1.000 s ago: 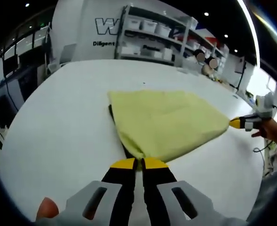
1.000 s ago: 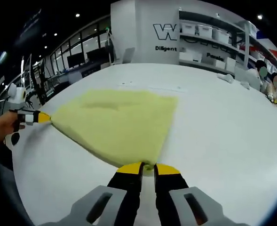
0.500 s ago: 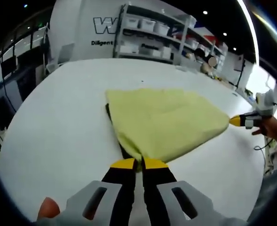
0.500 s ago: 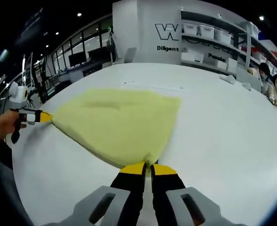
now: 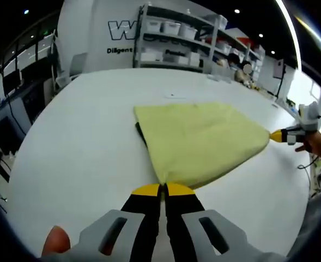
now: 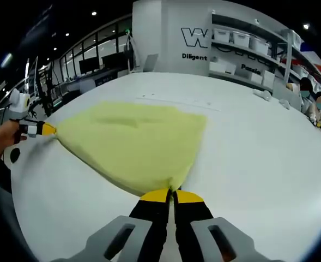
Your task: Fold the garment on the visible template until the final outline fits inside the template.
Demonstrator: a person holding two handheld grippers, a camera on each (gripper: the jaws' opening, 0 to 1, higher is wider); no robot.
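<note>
Your left gripper (image 5: 163, 189) has its yellow-tipped jaws pinched together on the near corner of the yellow garment (image 5: 201, 141). The cloth fans away from the tips across the white table (image 5: 78, 136). A dark strip, possibly the template (image 5: 140, 132), peeks out along the garment's left edge in the left gripper view; you cannot tell more of it.

Your right gripper (image 6: 171, 194) is likewise clamped on a corner of the garment (image 6: 133, 142), jaws closed with fabric bunched between the tips. In the left gripper view that same gripper (image 5: 280, 136) sits at the far right corner of the cloth, your hand (image 5: 319, 146) behind it. In the right gripper view the left gripper (image 6: 44, 130) holds the far left corner.

Garment stretched between the two corners, partly lifted near the tips, rest lying flat on the table. Shelving (image 5: 176, 41) with bins stands against the back wall.
</note>
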